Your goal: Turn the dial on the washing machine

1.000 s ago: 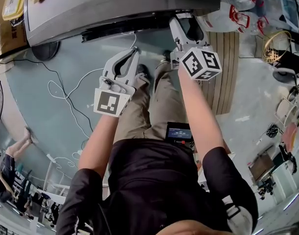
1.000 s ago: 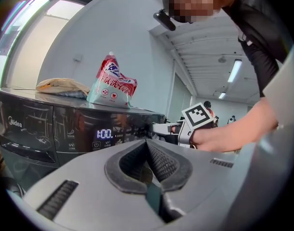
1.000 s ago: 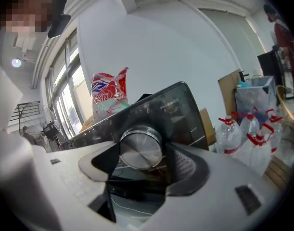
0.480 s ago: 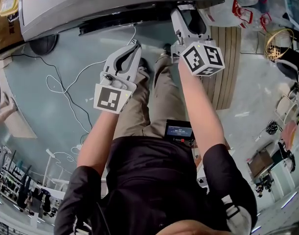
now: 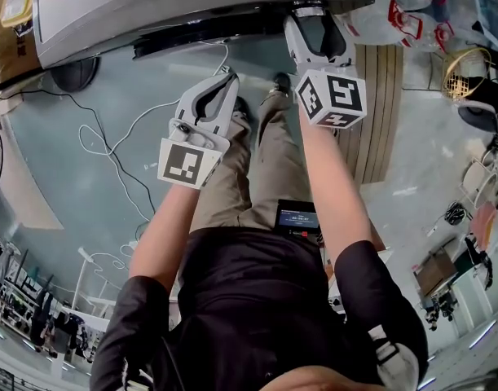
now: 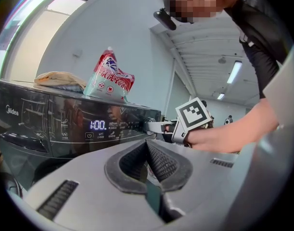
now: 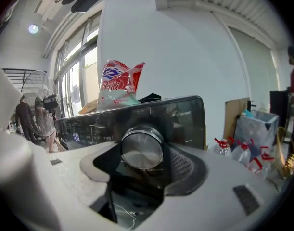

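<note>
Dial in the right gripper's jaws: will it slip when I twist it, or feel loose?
The dial looks like smooth brushed metal, so it may slip under a light squeeze, though the ribbed pads at its sides should help. It sits mounted on the washer panel, so it probably only rotates rather than wobbling.

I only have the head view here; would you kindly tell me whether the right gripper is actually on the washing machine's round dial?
Observer: Yes. In the right gripper view the round brushed-silver metal dial sits between the right gripper jaws, with both pads against its sides.
Operator: Thank you. Is the machine switched on?
Observer: The left gripper view shows the dark glossy control panel lit, its display reading 1:00.
Operator: And the left gripper?
Observer: The left gripper is shut on nothing, apart from the panel.
</note>
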`<control>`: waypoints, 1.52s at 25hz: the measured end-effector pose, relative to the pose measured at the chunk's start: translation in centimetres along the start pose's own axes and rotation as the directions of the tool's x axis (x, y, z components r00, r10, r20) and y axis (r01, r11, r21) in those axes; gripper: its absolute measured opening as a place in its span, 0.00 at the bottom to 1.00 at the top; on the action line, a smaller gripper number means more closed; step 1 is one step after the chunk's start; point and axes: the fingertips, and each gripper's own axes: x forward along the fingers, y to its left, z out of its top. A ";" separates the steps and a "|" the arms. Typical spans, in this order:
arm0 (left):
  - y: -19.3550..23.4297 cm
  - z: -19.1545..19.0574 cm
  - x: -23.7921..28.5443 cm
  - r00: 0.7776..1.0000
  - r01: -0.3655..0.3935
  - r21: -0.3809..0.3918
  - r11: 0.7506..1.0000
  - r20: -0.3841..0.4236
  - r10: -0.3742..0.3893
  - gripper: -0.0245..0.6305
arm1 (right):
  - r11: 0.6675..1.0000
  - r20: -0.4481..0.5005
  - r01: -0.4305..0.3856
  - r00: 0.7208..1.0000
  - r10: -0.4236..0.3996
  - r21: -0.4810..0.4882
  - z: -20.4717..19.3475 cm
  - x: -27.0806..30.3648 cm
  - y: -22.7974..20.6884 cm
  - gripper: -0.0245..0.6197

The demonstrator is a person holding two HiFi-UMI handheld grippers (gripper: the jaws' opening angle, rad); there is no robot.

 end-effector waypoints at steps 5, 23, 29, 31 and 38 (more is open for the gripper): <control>0.1 -0.5 -0.1 1.000 -0.011 -0.009 1.000 -0.007 0.011 0.03 | 0.994 -0.010 0.021 1.000 -0.022 -0.110 0.0 0.1 0.3 0.47; -0.3 -1.7 -0.3 0.999 -0.022 -0.020 1.000 -0.026 0.021 0.03 | 0.936 0.012 0.078 0.997 -0.078 -0.344 -0.3 0.2 0.8 0.47; -0.2 -1.6 -0.3 1.000 -0.019 -0.020 1.000 -0.013 0.018 0.03 | 0.889 0.023 0.095 0.995 -0.095 -0.447 -0.2 0.2 0.9 0.47; -0.1 -1.5 -0.3 1.000 -0.013 -0.018 1.000 -0.006 0.013 0.03 | 0.864 0.021 0.102 0.994 -0.106 -0.492 -0.2 0.2 1.0 0.47; 0.6 -1.5 -0.3 1.000 -0.022 -0.014 1.000 -0.003 0.022 0.03 | 0.795 -0.006 0.119 0.988 -0.153 -0.594 -0.2 0.0 1.2 0.47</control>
